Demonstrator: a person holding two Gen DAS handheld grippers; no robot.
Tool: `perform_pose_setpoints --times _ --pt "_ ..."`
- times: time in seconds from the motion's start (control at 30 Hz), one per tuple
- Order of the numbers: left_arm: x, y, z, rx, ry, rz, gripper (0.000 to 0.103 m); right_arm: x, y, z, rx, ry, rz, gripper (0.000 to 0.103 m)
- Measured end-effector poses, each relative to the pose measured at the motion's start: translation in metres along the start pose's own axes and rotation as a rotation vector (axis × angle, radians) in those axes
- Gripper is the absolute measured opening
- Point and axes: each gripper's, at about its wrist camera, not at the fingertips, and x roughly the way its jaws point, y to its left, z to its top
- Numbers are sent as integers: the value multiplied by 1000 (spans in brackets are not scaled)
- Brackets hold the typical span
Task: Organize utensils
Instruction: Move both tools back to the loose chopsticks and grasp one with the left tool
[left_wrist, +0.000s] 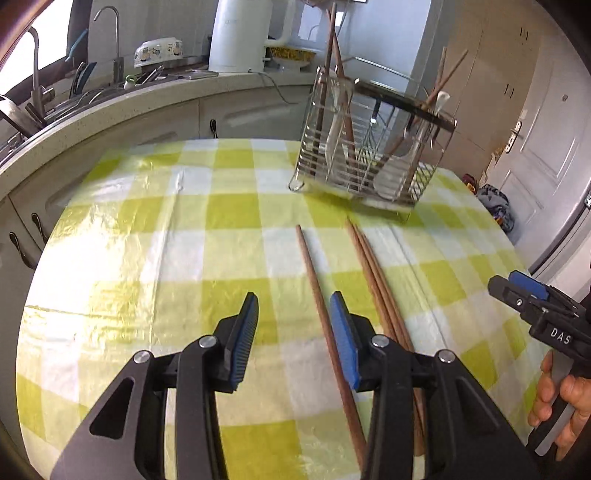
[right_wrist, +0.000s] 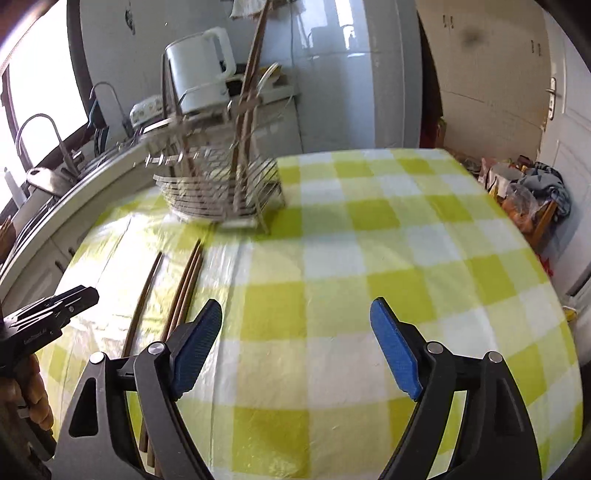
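Your left gripper (left_wrist: 293, 339), jaws open, has the single chopstick (left_wrist: 314, 280) lying lengthwise between them, nearer than your open right gripper (right_wrist: 295, 347).

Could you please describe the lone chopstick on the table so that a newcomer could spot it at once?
Start at the wire rack on the checked table. Three chopsticks lie in front of it. The lone chopstick lies left of the touching pair, apart from them.
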Motion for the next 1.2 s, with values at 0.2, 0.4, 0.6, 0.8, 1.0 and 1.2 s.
perform_pose_setpoints --times 0.2,0.4,0.6,0.8,1.0,1.2 --pt "4 -6 -14 27 20 9 39 22 54 -9 -112 50 22 78" --pt "8 -4 -11 23 26 11 39 40 71 -12 -133 80 2 78" --pt "10 -2 -10 11 27 3 39 48 73 -15 -148 94 -6 78" --pt "11 -3 -10 17 31 -4 39 47 72 -16 -167 88 -14 79" --pt "14 -9 -11 26 34 -15 39 46 55 -21 -169 112 -50 79" --pt "14 -12 -12 31 34 -20 39 40 44 -20 -124 108 -33 79"
